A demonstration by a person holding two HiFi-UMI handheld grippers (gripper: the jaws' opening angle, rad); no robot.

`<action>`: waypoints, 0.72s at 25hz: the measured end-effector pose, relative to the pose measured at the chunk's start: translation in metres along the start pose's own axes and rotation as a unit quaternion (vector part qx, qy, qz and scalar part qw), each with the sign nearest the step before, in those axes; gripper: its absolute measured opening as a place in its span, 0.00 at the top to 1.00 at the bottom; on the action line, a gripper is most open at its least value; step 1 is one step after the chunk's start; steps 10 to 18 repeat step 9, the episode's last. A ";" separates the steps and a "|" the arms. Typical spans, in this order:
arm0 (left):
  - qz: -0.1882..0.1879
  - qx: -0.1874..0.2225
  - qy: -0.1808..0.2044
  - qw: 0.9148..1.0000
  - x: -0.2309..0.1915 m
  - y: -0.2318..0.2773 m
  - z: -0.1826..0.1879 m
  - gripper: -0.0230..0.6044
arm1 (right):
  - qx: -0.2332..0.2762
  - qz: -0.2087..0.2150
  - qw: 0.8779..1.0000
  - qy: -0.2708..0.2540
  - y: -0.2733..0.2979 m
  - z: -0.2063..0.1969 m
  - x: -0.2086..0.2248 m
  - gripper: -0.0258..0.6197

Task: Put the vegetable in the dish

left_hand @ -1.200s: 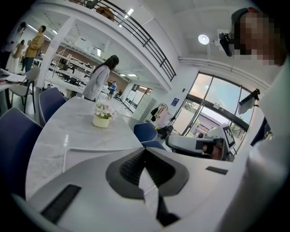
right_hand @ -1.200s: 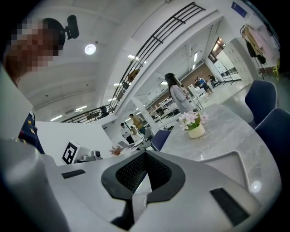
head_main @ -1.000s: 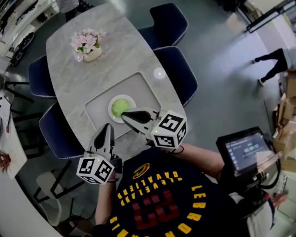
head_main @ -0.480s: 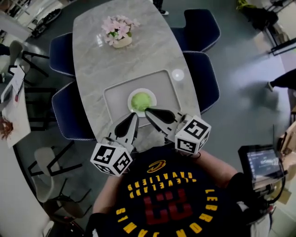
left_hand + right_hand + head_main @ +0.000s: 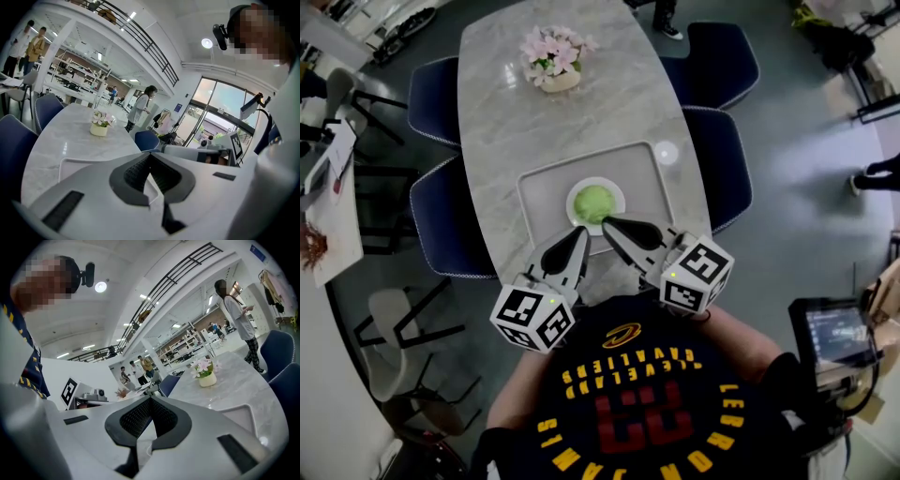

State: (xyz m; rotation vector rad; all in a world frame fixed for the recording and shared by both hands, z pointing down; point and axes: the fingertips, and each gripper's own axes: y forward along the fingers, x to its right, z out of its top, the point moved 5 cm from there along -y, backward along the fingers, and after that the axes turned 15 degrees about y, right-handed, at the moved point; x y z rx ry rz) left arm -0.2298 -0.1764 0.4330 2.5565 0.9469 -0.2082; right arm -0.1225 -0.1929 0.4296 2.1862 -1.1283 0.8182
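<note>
Two grippers: side by side, low over the near end of the table (image 5: 502,103).
Left gripper (image 5: 580,233): jaws closed tip to tip, nothing between them; the tip is above the tray's near edge, just short of the dish.
Right gripper (image 5: 606,224): jaws pressed together, empty; from above, its tip sits at the dish's near rim.
Vegetable (image 5: 593,198): green, lying in the dish, not held.
Dish (image 5: 573,203): white, round, in the middle of the tray.
Tray (image 5: 540,190): pale, on the table's near half.
Flowers (image 5: 553,52): pink, in a small pot at the far end.

Head view looks down; gripper views share table (image 5: 506,112).
</note>
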 end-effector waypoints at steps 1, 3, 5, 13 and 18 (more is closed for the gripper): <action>0.000 -0.001 0.000 1.000 0.000 0.000 0.000 0.96 | 0.000 0.000 1.000 0.000 0.000 0.000 0.000 0.95; -0.001 -0.003 -0.001 1.000 0.000 0.001 -0.001 0.96 | 0.000 -0.001 1.000 0.000 0.000 0.000 0.000 0.95; -0.003 -0.005 -0.003 1.000 0.000 0.002 -0.002 0.96 | -0.001 -0.003 1.000 0.000 -0.001 -0.001 0.001 0.95; -0.007 -0.008 -0.003 1.000 0.003 0.003 -0.002 0.96 | -0.001 -0.007 1.000 0.000 -0.002 -0.001 0.002 0.95; -0.007 -0.008 -0.003 1.000 0.003 0.003 -0.002 0.96 | -0.001 -0.007 1.000 0.000 -0.002 -0.001 0.002 0.95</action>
